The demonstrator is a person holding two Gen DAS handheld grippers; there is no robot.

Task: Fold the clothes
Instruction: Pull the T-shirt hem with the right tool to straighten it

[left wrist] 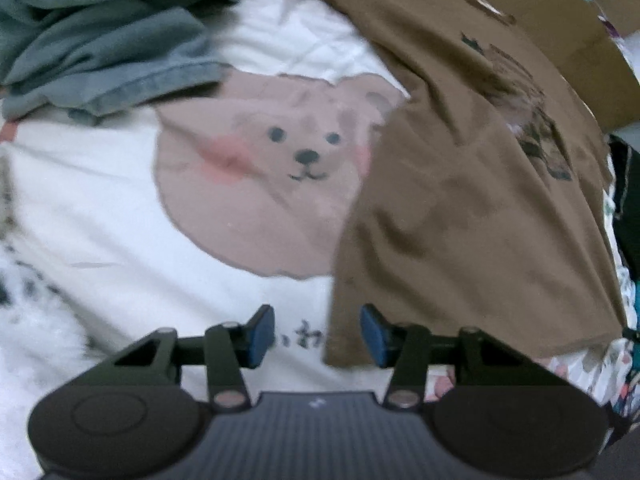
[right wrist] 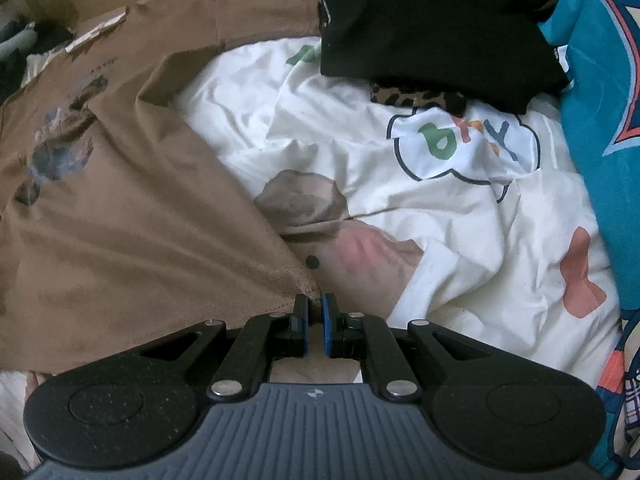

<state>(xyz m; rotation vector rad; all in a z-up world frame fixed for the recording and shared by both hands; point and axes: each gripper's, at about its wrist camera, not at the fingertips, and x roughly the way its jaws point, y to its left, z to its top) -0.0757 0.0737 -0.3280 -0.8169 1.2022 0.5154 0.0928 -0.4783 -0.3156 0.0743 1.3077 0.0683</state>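
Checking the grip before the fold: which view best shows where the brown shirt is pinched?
The right wrist view: the right gripper is shut on the brown shirt at its corner. The left wrist view shows the shirt's lower edge, ungripped.

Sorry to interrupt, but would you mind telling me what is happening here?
A person is folding a brown T-shirt on a white bear-print bedcover. The right gripper is shut on the shirt's hem corner. The left gripper is open, straddling the shirt's other corner without pinching it.
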